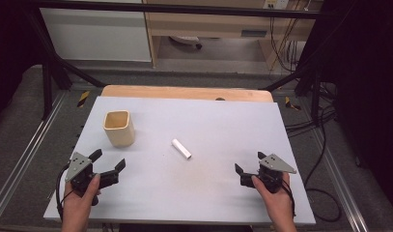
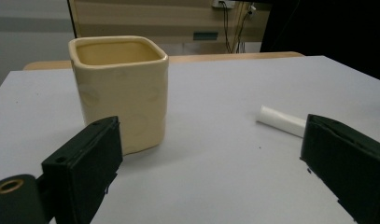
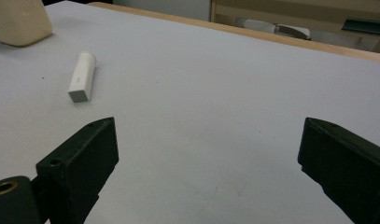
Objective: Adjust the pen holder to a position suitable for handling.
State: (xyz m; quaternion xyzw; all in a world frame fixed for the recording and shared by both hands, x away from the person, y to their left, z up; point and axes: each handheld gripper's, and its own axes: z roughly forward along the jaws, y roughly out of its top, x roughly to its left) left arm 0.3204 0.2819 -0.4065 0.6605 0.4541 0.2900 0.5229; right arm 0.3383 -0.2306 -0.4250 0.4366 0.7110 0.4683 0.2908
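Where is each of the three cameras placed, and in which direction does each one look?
High view: above the person's side, looking forward and down on the table; both hands show, holding the left gripper and right gripper.
Left gripper view: between its open jaws toward the cream cup.
Right gripper view: between open jaws, across the table.
All share the white tube.

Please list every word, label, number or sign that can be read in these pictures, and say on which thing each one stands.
No text can be read.
The cream cup is plain.
The white tube has a tiny mark near its flat end, too small to read.
The grey table carries no print.
The dark plate on the shelf behind the table is too blurred to read.
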